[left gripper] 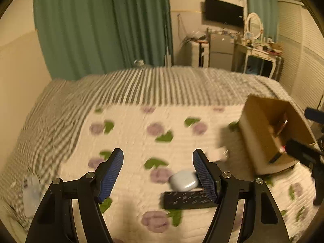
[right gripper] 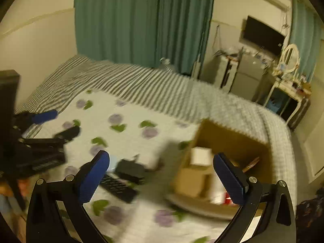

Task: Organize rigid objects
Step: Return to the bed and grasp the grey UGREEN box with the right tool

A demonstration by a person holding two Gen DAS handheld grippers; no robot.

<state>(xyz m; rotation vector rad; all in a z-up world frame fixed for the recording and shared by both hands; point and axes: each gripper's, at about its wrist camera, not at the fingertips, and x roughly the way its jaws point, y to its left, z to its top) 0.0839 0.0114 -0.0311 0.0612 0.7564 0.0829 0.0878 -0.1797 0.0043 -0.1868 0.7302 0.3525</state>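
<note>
My left gripper (left gripper: 158, 174) is open and empty above the floral quilt. A white earbud case (left gripper: 183, 180) and a black remote (left gripper: 187, 200) lie just inside its right finger (left gripper: 203, 175). A cardboard box (left gripper: 256, 139) with items inside stands to the right. My right gripper (right gripper: 162, 177) is open and empty over the box (right gripper: 239, 141). In the right wrist view the remote (right gripper: 118, 186) and a black box-like object (right gripper: 130, 171) lie near its left finger. The left gripper (right gripper: 44, 129) shows at the left edge.
The bed has a striped cover (left gripper: 141, 85) beyond the quilt. Green curtains (left gripper: 101, 26), a TV (left gripper: 223, 12), a small fridge (left gripper: 220, 50) and a cluttered dressing table (left gripper: 257, 50) stand behind. The images are motion-blurred.
</note>
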